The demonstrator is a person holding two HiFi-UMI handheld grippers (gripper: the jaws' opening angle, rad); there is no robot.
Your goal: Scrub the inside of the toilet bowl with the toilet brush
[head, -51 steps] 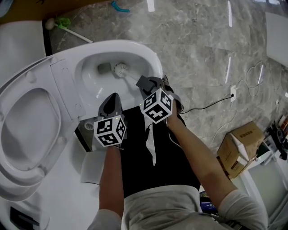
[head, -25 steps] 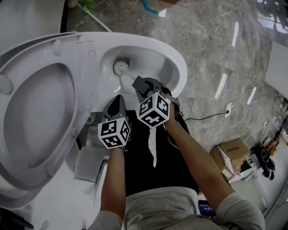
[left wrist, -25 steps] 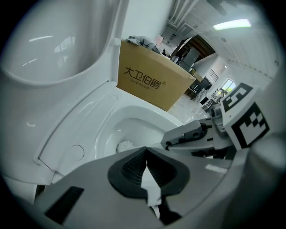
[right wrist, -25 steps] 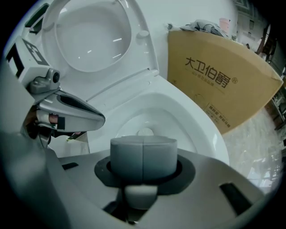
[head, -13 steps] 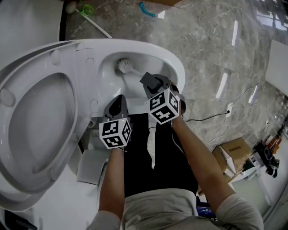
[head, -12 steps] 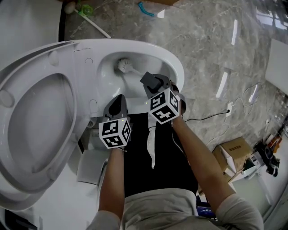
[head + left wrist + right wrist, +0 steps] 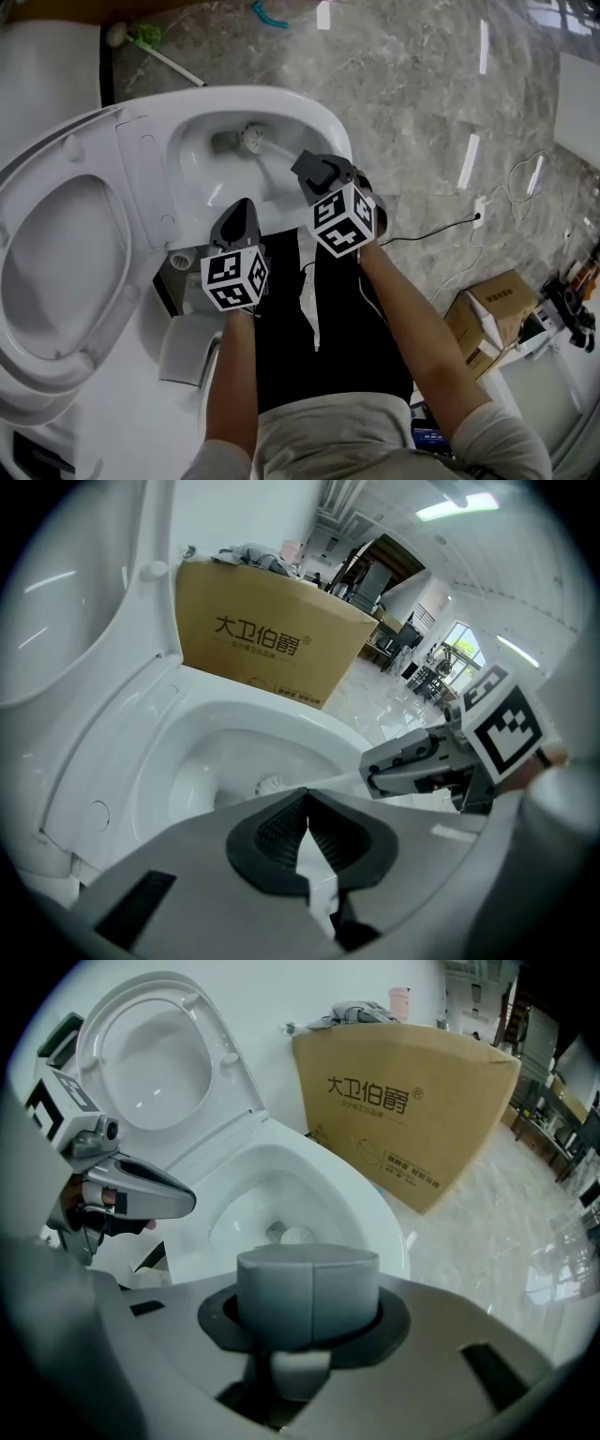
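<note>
The white toilet bowl [image 7: 319, 127] stands open below me. The toilet brush's white head [image 7: 251, 139] is down inside it beside the drain, and its pale handle [image 7: 281, 157] slants up to my right gripper [image 7: 314, 172], which is shut on it. In the right gripper view the handle's grey round end [image 7: 309, 1283] sits between the jaws, with the brush head [image 7: 298, 1235] beyond. My left gripper [image 7: 234, 214] hovers at the bowl's near rim, shut and holding nothing. The left gripper view shows its pads [image 7: 281, 832] meeting, and the brush head [image 7: 272, 784] in the bowl.
The seat and lid [image 7: 56, 262] are raised at the left. A cardboard box [image 7: 272, 644] stands behind the toilet. On the marble floor lie a second brush with a green part [image 7: 141, 42], a cable and socket [image 7: 480, 206], and another box [image 7: 492, 314].
The head view has swung, so the toilet sits differently in frame. The brush head stays low in the bowl by the drain, shifting only a little. Both grippers keep their hold.
</note>
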